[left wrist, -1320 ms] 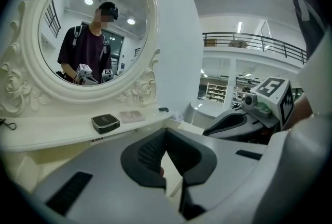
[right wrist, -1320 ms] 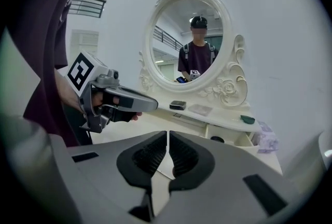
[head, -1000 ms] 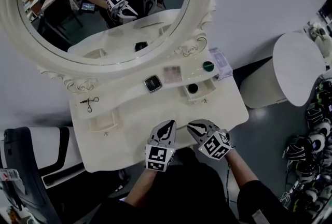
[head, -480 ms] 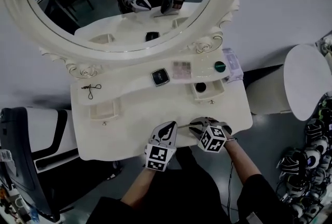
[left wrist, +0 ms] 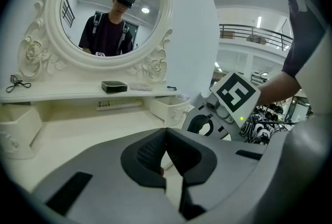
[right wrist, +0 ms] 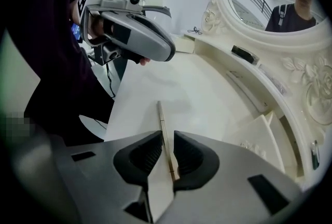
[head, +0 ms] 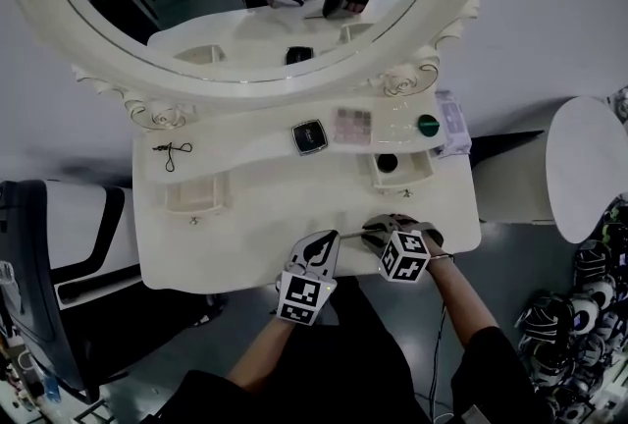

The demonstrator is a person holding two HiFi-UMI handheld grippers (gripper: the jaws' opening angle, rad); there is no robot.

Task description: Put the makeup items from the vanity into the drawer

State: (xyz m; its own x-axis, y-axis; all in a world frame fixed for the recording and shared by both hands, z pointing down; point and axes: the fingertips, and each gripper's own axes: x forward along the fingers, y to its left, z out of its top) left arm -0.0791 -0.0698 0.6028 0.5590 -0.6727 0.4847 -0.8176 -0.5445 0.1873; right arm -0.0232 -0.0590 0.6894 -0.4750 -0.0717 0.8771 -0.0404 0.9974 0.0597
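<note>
My right gripper [head: 378, 231] hovers over the front edge of the white vanity [head: 245, 236], shut on a thin pale stick [head: 351, 235] that points left, its tip close beside my left gripper [head: 322, 243]. In the right gripper view the stick [right wrist: 162, 119] runs up between the pads, above the tabletop. My left gripper [left wrist: 166, 137] is shut with nothing in it. A black compact [head: 309, 135], a pink palette [head: 353, 125] and a green round item [head: 428, 126] lie on the shelf. The small right drawer [head: 410, 179] stands open with a black round item [head: 388, 162] inside.
A black curler [head: 175, 152] lies at the shelf's left end above a second small drawer [head: 186, 191]. A flat packet [head: 451, 123] rests at the shelf's right end. A big oval mirror [head: 245, 10] rises behind. A white stool [head: 589, 167] stands to the right.
Both grippers have sunk a little toward the vanity's front edge. The right gripper has rolled, and the stick now shows pointing left at the left gripper.
</note>
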